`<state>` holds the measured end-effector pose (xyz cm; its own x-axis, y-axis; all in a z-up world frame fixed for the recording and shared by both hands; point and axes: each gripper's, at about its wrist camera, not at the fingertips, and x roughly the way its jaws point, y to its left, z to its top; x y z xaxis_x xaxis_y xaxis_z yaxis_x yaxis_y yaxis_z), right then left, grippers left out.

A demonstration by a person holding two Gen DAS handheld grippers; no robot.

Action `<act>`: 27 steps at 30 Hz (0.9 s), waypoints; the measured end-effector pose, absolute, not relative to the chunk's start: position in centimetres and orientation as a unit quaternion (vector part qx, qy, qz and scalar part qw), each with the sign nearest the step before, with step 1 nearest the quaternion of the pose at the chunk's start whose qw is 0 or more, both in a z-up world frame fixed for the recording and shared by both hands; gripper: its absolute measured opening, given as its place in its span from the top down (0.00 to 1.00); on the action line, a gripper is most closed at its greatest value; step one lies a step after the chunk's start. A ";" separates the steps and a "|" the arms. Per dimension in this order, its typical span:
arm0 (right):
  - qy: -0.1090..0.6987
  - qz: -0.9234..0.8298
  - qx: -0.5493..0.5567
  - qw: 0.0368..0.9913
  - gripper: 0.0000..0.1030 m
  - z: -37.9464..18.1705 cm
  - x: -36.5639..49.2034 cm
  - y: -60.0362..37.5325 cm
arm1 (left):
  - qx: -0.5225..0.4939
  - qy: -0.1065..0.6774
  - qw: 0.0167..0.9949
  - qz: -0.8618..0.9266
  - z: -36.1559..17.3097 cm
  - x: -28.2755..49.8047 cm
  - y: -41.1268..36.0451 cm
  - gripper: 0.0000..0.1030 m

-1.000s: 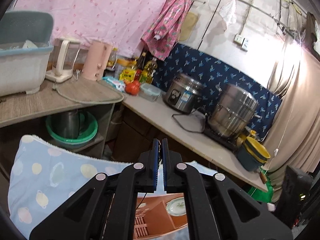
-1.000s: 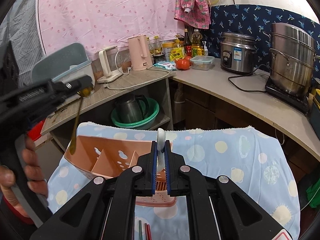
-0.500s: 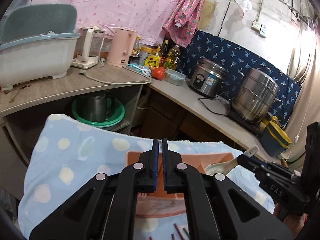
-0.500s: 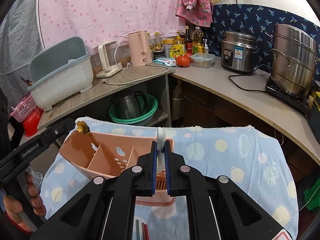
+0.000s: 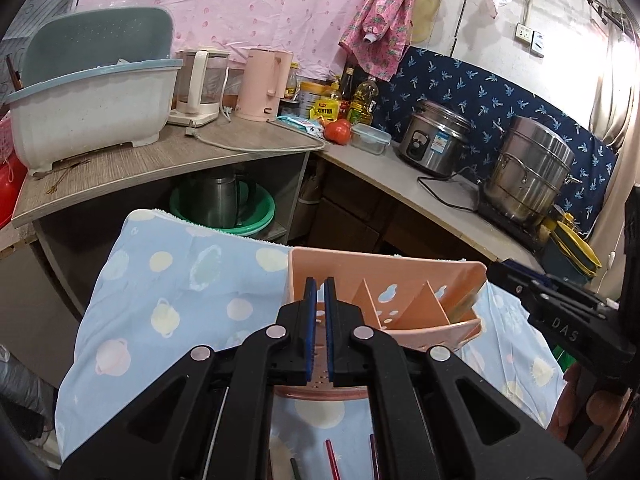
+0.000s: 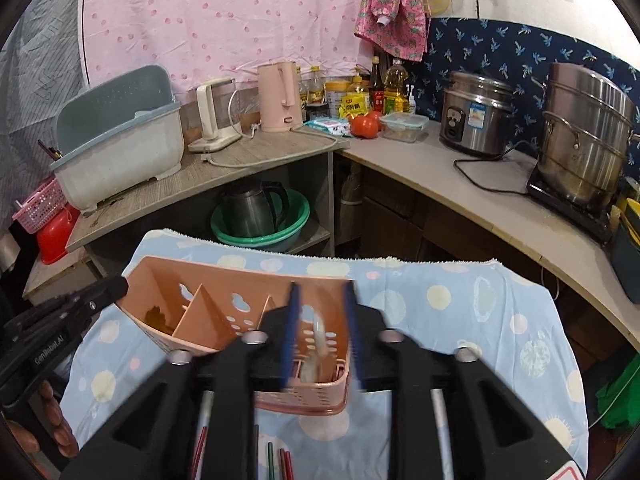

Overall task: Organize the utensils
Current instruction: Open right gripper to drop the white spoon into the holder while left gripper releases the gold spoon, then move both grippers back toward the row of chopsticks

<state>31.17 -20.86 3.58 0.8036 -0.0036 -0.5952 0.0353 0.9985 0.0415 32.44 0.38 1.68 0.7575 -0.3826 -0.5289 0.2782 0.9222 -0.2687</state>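
A pink utensil caddy (image 6: 224, 312) with dividers stands on the blue dotted cloth (image 6: 460, 320); it also shows in the left wrist view (image 5: 384, 280). My right gripper (image 6: 320, 332) is open over the caddy's right compartment, and a white spoon (image 6: 318, 340) stands loose in that compartment between the jaws. A brown utensil (image 6: 158, 316) lies in the caddy's left compartment. My left gripper (image 5: 319, 320) is shut and empty, just in front of the caddy. Red and green chopsticks (image 6: 280, 460) lie on the cloth near me.
An L-shaped counter behind holds a dish bin (image 6: 120, 148), kettles (image 6: 280, 96), bottles, a tomato (image 6: 364, 124), a rice cooker (image 6: 476, 116) and a steel steamer pot (image 6: 584, 132). A green basin with a dark kettle (image 6: 256, 212) sits under the counter.
My right gripper has opened and let the white spoon drop into the caddy. My left gripper has swung down toward the caddy; its brown utensil now lies in the left compartment.
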 end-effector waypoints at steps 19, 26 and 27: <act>0.315 -0.006 0.044 0.948 0.55 4.6 24.5 -20.4 | -0.059 0.306 0.937 -0.156 3.4 27.3 0.1 0.87; 0.322 -0.005 0.051 0.945 0.52 4.5 19.2 -20.1 | -0.031 0.317 0.939 -0.128 4.3 23.2 -0.1 0.83; 0.324 -0.004 0.053 0.945 0.52 4.4 18.3 -20.1 | -0.022 0.319 0.940 -0.122 4.3 22.5 -0.2 0.82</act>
<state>18.26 -20.11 4.39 0.7898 0.0265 -0.6128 0.0420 0.9944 0.0971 22.49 -0.19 4.34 0.7665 -0.2428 -0.5946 0.2146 0.9694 -0.1192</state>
